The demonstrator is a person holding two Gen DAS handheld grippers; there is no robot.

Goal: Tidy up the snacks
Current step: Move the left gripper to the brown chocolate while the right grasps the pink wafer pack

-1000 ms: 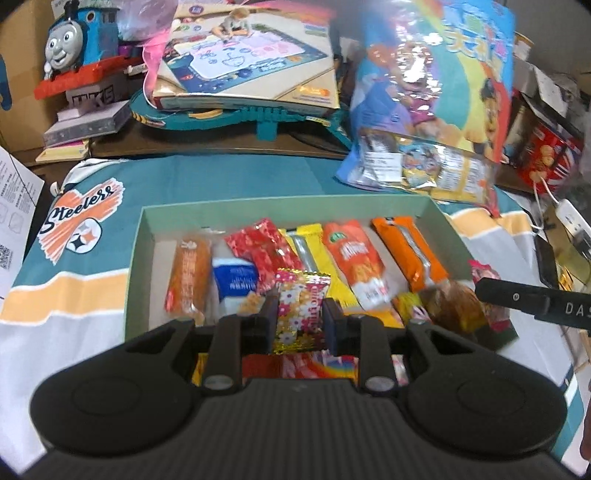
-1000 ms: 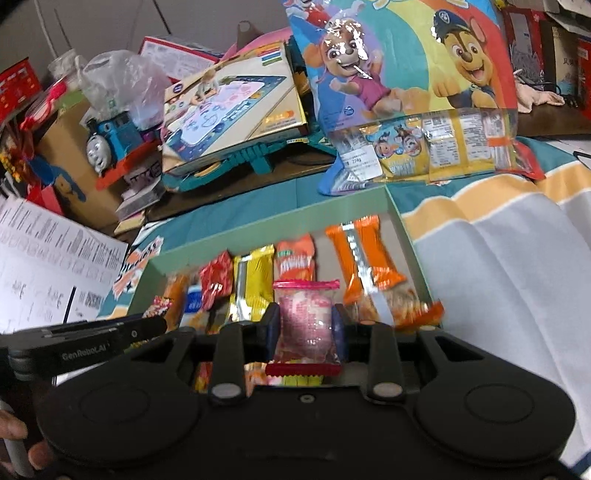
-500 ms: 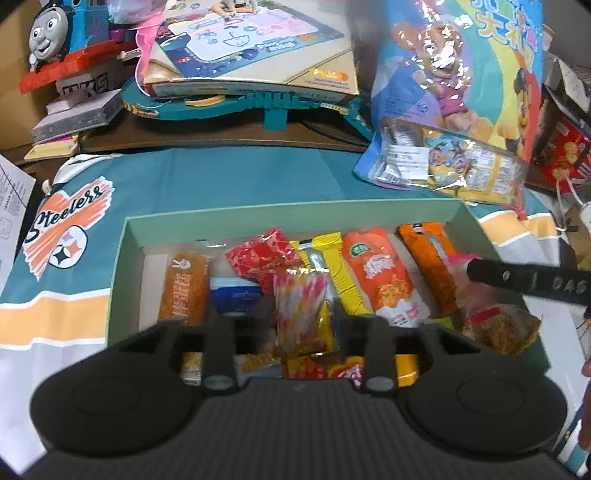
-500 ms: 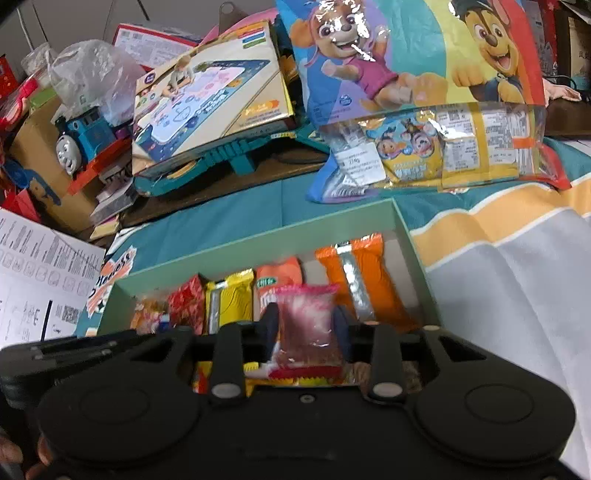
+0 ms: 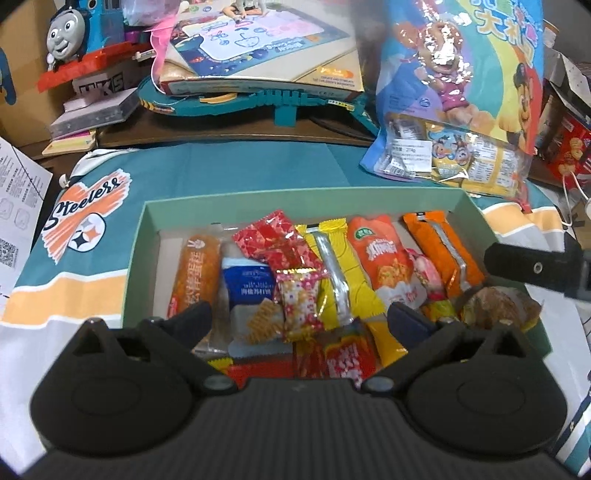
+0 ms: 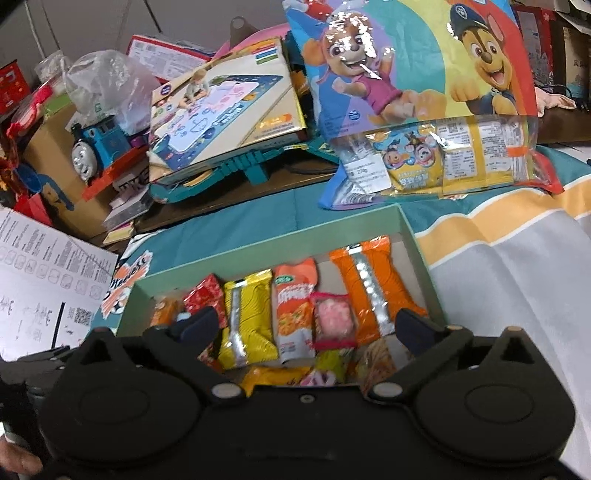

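Pretty sure this is somebody's home, probably a kid's room or a cluttered living room corner. A Thomas toy train is sitting at the upper left of the left wrist view, a doodle mat box is leaning on a teal plastic stand at top centre, and a big Paw Patrol snack bag is filling the upper right. A Steelers blanket is covering the surface like a bedspread, with cardboard boxes and a plastic bag piling up at the far left of the right wrist view.
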